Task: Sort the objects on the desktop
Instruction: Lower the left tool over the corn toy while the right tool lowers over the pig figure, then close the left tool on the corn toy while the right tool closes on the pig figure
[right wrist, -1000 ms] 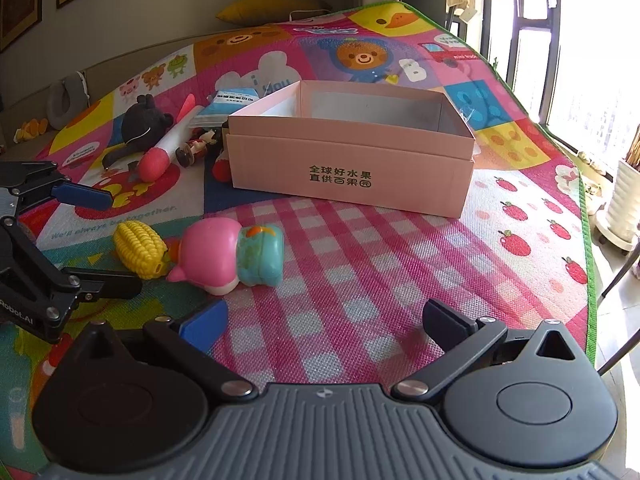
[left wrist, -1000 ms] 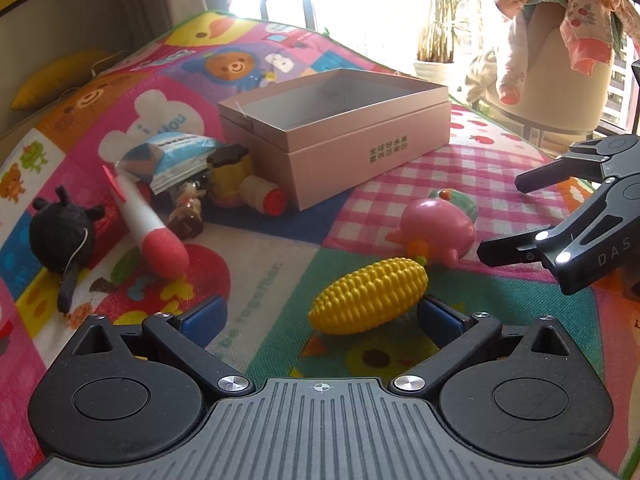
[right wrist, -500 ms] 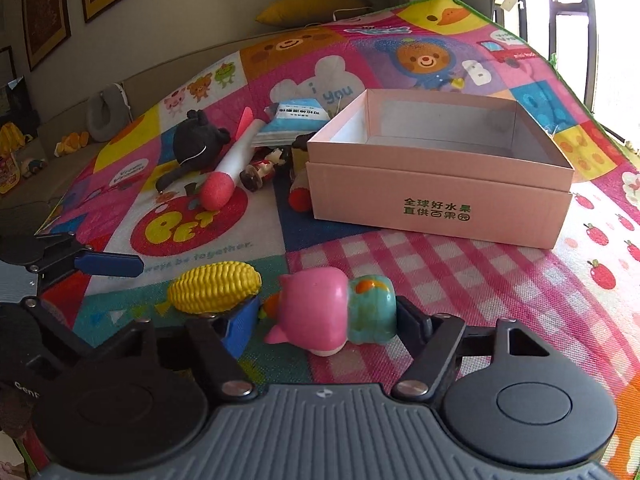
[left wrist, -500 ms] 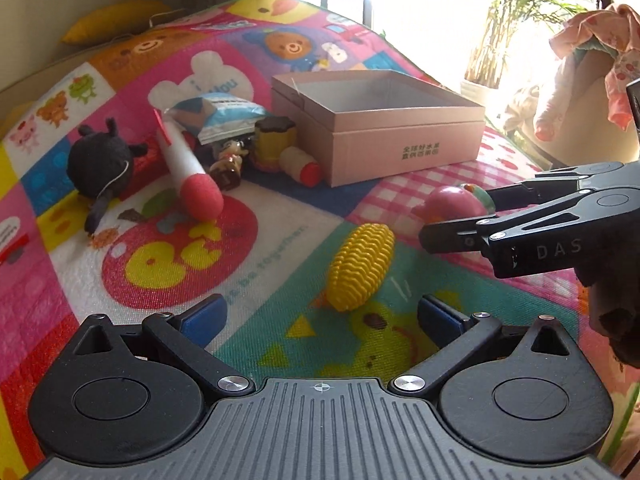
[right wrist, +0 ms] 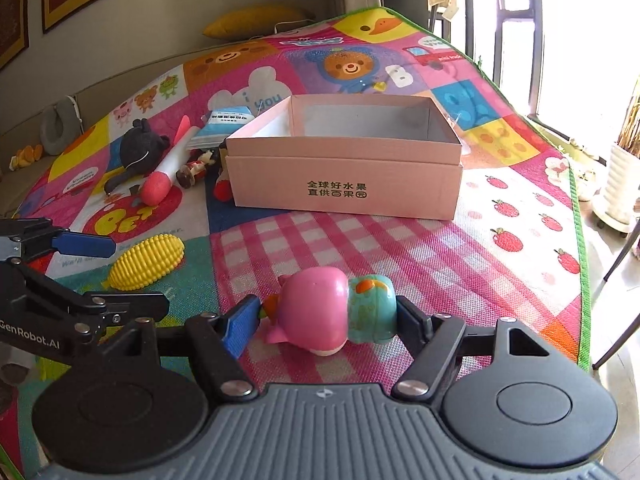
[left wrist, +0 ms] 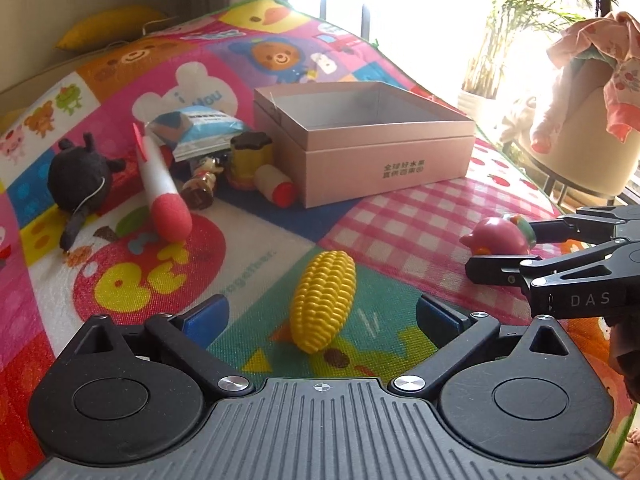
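Observation:
A yellow toy corn (left wrist: pixel 324 300) lies on the colourful play mat between the fingers of my left gripper (left wrist: pixel 322 316). Its jaws are closing, and the blue pads stand clear of the corn on both sides. My right gripper (right wrist: pixel 324 320) is shut on a pink and teal pig toy (right wrist: pixel 332 312), one pad at its snout and one at its teal end, low over the pink checked patch. In the left wrist view the right gripper (left wrist: pixel 516 246) holds the pig toy (left wrist: pixel 496 236) at the right. An open, empty pink box (right wrist: pixel 344 192) stands beyond.
Left of the box (left wrist: pixel 384 168) lie a black plush (left wrist: pixel 78 182), a red-tipped foam rocket (left wrist: pixel 160 184), a blue packet (left wrist: pixel 200 128), a figurine (left wrist: pixel 204 184) and two small cylinder toys (left wrist: pixel 248 156). The mat's green edge (right wrist: pixel 580 240) runs at the right.
My right gripper came down around the pig toy and shut on it. My left gripper rolled, so the corn now lies lengthwise between its fingers.

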### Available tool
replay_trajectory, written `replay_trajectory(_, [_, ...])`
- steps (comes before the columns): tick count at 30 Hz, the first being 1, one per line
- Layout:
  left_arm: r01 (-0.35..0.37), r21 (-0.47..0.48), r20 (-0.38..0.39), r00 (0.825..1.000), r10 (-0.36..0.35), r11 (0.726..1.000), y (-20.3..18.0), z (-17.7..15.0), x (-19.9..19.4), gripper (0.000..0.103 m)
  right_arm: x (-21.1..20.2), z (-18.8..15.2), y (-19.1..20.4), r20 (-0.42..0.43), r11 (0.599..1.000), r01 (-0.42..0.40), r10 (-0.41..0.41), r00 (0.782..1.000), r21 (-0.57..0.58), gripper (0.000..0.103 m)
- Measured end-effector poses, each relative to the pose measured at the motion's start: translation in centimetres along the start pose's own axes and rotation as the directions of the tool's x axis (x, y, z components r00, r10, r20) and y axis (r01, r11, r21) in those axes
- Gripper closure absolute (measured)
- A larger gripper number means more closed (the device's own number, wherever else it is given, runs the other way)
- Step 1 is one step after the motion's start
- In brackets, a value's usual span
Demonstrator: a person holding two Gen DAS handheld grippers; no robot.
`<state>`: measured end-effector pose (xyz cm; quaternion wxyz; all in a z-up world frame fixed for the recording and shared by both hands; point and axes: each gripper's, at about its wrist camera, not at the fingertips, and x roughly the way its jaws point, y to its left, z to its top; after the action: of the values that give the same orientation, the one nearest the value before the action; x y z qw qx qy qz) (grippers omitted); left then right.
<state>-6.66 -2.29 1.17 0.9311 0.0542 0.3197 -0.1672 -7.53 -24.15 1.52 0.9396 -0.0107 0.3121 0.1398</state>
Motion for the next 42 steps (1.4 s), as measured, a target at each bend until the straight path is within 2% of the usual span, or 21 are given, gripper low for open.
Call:
replay_trajectory(2, [-0.001,0.011,-0.002,1.000,0.001,1.000,-0.1,0.0,0.0,0.022,0.1,0.0,0.2,0.003,1.000,-0.006,0.006,1.000,-0.002,0.031])
replay_trajectory(3, [0.003,0.018,-0.010,1.000,-0.003,1.000,-0.1,0.0,0.0,0.026,0.1,0.0,0.2,0.004,1.000,-0.008,0.008,1.000,-0.005,0.031])
replay_trajectory(5, [-0.004,0.040,-0.015,1.000,0.004,0.999,-0.1,-0.2,0.0,0.021,0.1,-0.1,0.4,0.008,1.000,-0.005,0.005,1.000,-0.017,0.031])
replay_trajectory(7, [-0.047,0.068,-0.011,0.999,0.048,0.997,0.0,-0.3,-0.1,0.015,0.0,-0.2,0.5,0.010,1.000,-0.002,0.002,1.000,-0.023,0.031])
replay_trajectory(9, [-0.105,0.075,-0.008,0.994,0.106,0.992,0.7,-0.3,-0.2,0.013,0.1,-0.3,0.5,0.012,1.000,-0.001,0.002,1.000,-0.022,0.030])
replay_trajectory(13, [-0.195,0.033,-0.006,0.981,0.195,0.980,2.9,-0.2,-0.7,0.008,0.4,-0.4,0.7,0.004,1.000,-0.002,0.002,1.000,-0.027,0.029])
replay_trajectory(15, [-0.199,0.011,-0.007,0.980,0.199,0.980,3.8,-0.2,-1.0,0.008,0.4,-0.6,1.0,0.008,0.999,0.007,-0.007,1.000,-0.043,0.027])
replay_trajectory(21, [-0.056,-0.020,-0.004,0.998,0.056,0.998,3.5,-0.1,-1.4,0.008,0.5,-0.7,1.3,0.012,0.998,0.017,-0.016,1.000,-0.062,0.024])
replay_trajectory(25, [0.001,0.106,0.048,0.999,-0.006,0.994,1.8,1.0,-0.4,0.008,0.5,-0.8,1.4,0.013,0.997,0.023,-0.022,1.000,-0.072,0.022])
replay_trajectory(30, [0.150,0.162,0.020,0.988,-0.155,0.975,2.3,2.9,2.2,0.006,0.5,-0.8,1.5,0.011,0.997,0.021,-0.021,1.000,-0.071,0.020])
replay_trajectory(35, [0.215,0.193,-0.017,0.976,-0.216,0.957,2.2,4.1,4.7,0.006,0.7,-0.8,1.5,0.007,0.997,0.021,-0.020,1.000,-0.073,0.019])
replay_trajectory(39, [0.208,0.193,-0.028,0.978,-0.207,0.959,1.6,4.3,5.9,0.006,0.6,-0.7,1.3,0.004,0.996,0.024,-0.023,1.000,-0.082,0.019])
replay_trajectory(41, [0.217,0.185,-0.027,0.976,-0.216,0.958,1.2,4.3,6.2,0.013,0.4,-0.6,0.9,0.008,0.996,0.031,-0.031,0.999,-0.081,0.020])
replay_trajectory(42, [0.222,0.187,-0.030,0.975,-0.221,0.957,1.0,4.3,6.4,0.021,0.4,-0.6,0.7,0.007,0.996,0.033,-0.032,0.999,-0.077,0.021])
